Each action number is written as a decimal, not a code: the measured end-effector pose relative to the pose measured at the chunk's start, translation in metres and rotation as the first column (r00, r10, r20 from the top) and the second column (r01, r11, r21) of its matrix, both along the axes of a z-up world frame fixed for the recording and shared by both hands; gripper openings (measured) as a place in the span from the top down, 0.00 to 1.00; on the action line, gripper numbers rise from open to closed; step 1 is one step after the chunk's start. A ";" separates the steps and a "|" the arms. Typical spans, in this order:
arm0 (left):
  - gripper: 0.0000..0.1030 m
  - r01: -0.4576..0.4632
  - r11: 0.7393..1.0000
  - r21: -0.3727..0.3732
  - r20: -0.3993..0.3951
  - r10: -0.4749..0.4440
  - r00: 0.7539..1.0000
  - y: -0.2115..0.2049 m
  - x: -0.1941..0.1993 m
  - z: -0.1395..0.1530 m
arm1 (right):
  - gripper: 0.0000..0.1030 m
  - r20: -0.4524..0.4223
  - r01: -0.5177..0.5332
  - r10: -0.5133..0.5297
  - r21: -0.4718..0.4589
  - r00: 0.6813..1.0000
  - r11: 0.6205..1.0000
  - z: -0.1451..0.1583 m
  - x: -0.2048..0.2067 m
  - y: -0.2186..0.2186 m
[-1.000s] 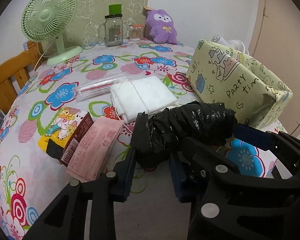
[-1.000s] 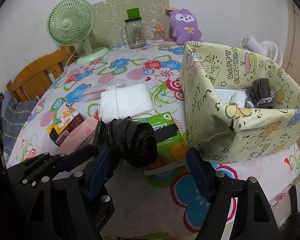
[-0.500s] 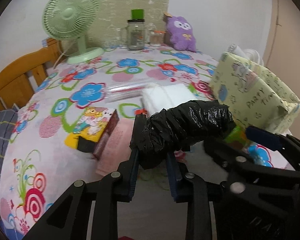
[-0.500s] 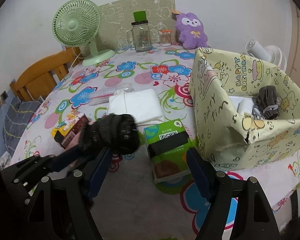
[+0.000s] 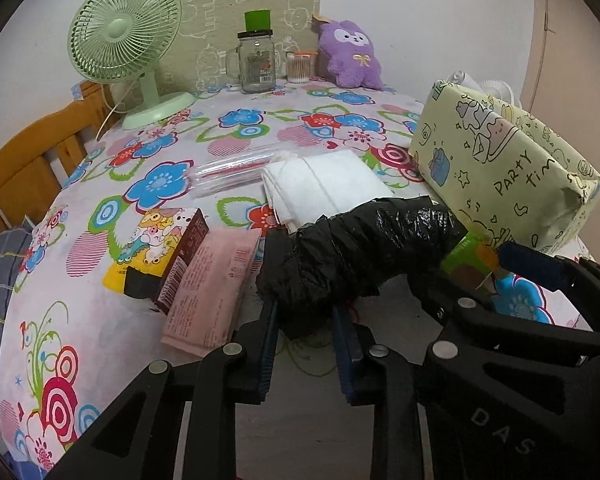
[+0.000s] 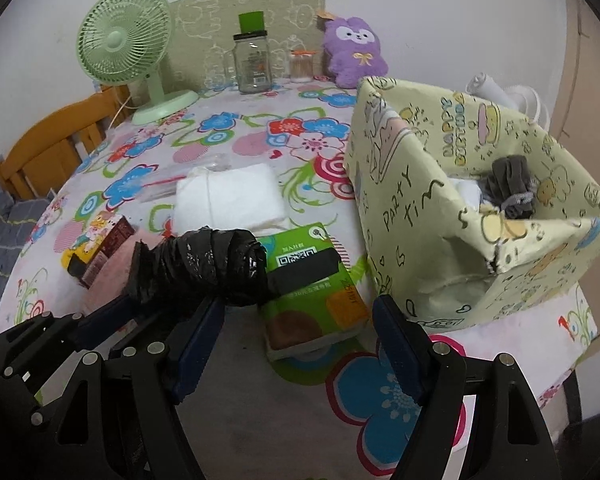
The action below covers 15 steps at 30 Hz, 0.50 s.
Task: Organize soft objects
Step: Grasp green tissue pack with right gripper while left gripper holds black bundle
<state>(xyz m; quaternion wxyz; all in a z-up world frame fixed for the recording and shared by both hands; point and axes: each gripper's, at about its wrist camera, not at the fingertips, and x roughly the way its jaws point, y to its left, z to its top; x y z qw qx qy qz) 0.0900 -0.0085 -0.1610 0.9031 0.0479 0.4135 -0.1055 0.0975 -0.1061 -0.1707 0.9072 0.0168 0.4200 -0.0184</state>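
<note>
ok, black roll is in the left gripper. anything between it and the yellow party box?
Nothing visible blocks it. The left gripper is shut on the black roll; the green packet lies flat on the table, below that path. The yellow party box is open-topped, with a grey cloth already inside.

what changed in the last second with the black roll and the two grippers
The left gripper closed its jaws tighter on one end of the black plastic roll and lifted it off the green tissue pack, which now lies uncovered on the table. The right gripper stayed open and empty beside it. The white folded cloth, pink pack and yellow gift box kept their places.
</note>
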 end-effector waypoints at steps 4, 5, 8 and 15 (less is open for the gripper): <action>0.77 -0.005 1.000 0.018 0.000 0.005 1.000 -0.002 0.000 -0.001 | 0.23 -0.004 0.005 -0.005 0.020 1.000 1.000 -0.006 0.002 -0.003; 0.77 -0.005 1.000 0.020 -0.001 0.005 1.000 -0.002 0.000 -0.001 | 0.24 -0.007 0.008 -0.008 0.027 1.000 1.000 -0.007 0.003 -0.004; 0.80 0.004 0.999 0.041 -0.004 -0.004 1.000 -0.007 -0.001 -0.003 | 0.39 -0.035 0.006 -0.004 0.048 0.999 0.999 -0.013 0.006 -0.006; 0.82 0.007 0.999 0.038 0.004 -0.007 1.000 -0.009 -0.004 0.000 | 0.48 -0.025 -0.003 0.004 0.037 1.000 0.999 -0.013 0.007 -0.004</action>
